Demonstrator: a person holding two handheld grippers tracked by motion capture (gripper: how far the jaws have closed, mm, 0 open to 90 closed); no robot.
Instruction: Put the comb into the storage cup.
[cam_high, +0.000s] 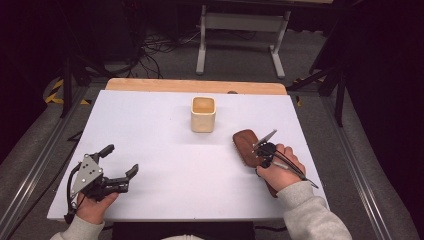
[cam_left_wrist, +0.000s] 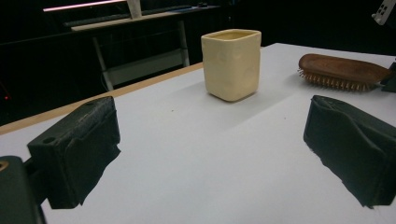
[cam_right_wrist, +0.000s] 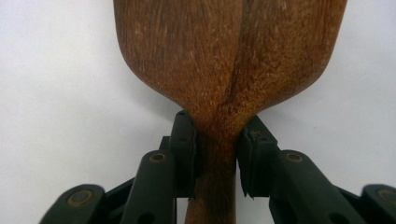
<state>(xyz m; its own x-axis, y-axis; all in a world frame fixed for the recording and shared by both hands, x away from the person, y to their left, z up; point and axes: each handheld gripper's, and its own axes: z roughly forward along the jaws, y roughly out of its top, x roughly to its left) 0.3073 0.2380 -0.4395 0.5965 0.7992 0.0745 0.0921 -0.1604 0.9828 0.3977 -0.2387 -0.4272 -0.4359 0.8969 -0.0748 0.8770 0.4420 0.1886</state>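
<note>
Right claw (cam_right_wrist: 217, 156) clamped on hairbrush (cam_right_wrist: 229, 60) neck; left claw (cam_high: 120, 165) apart, bristles visible.

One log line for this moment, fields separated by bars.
right gripper: shut on hairbrush handle | left gripper: open, idle | cup: upright

Brush (cam_right_wrist: 229, 60) between the right gripper (cam_right_wrist: 217, 154) jaws: reddish-brown wood, dark grain streak. Beyond the black left gripper (cam_left_wrist: 210, 154): cream-yellow cup (cam_left_wrist: 231, 63). White tabletop (cam_high: 160, 150), pale wood far edge.
</note>
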